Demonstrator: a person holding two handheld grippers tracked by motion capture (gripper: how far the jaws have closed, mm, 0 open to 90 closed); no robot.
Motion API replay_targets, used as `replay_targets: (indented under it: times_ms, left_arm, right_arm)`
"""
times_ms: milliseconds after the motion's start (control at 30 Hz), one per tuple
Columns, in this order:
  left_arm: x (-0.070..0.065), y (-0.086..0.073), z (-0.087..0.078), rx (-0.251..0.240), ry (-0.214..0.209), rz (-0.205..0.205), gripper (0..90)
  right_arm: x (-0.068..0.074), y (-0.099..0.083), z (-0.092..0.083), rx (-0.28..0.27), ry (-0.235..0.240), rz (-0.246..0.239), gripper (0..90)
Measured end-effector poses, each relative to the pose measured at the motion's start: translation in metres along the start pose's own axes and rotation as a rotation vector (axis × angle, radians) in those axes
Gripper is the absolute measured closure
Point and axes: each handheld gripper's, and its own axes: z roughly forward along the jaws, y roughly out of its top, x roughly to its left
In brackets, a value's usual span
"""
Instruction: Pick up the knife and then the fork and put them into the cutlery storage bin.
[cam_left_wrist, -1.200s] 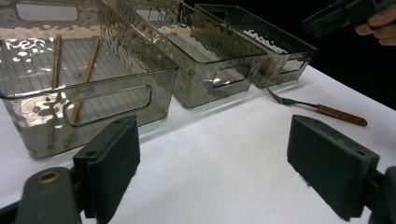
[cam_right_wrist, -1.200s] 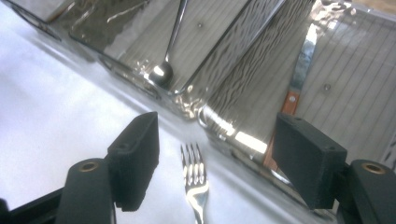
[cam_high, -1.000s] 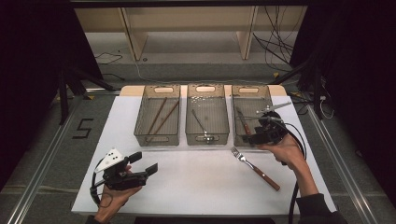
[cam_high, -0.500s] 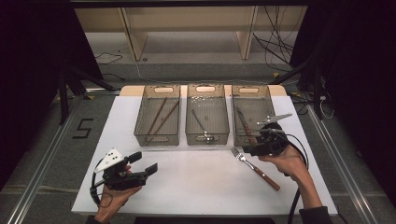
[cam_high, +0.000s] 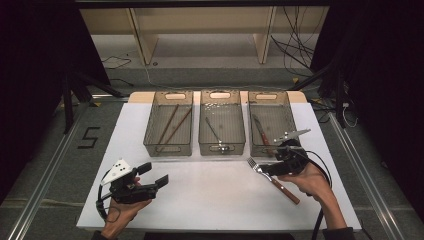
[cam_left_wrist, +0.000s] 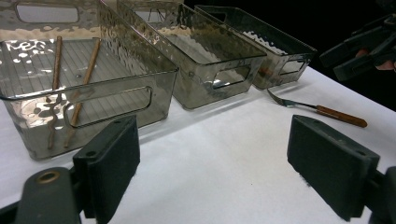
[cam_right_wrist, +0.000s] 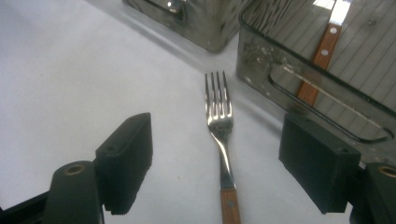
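A fork (cam_high: 272, 179) with a wooden handle lies on the white table, just in front of the right bin (cam_high: 289, 112). My right gripper (cam_high: 270, 169) hovers low over its neck. In the right gripper view the fork (cam_right_wrist: 220, 126) lies between the two wide pads (cam_right_wrist: 128, 154), and neither pad touches it. These jaws have just been opening. At the front left my left gripper (cam_high: 154, 175) is open and holds nothing. The left gripper view looks between my left gripper's (cam_left_wrist: 219, 156) open jaws and shows the fork (cam_left_wrist: 317, 108) and the right gripper (cam_left_wrist: 359, 51) farther off.
Three clear bins stand in a row at the back. The left bin (cam_high: 169, 147) holds two brown chopsticks (cam_high: 170, 125), the middle bin (cam_high: 221, 146) a metal utensil (cam_high: 214, 131), and the right bin a wooden-handled knife (cam_high: 261, 131). The right bin's front wall (cam_right_wrist: 327, 107) is close to the right jaw.
My right gripper has come down and forward from the right bin's front edge to sit over the fork. The left gripper has stayed still.
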Motion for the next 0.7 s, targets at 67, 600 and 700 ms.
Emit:
replay_targets:
  times_ms: [67, 600, 700]
  left_arm:
    - [0.0, 0.0, 0.0, 0.0, -0.001, 0.003, 16.7]
    - [-0.002, 0.0, 0.001, 0.004, -0.008, 0.017, 16.7]
    - [-0.003, 0.0, 0.001, 0.004, -0.008, 0.019, 16.7]
  right_arm:
    - [0.0, -0.003, 0.001, 0.013, 0.004, -0.001, 26.7]
    - [0.001, -0.019, 0.017, 0.178, -0.034, -0.03, 28.9]
    - [-0.001, -0.022, 0.022, 0.213, -0.042, -0.029, 31.2]
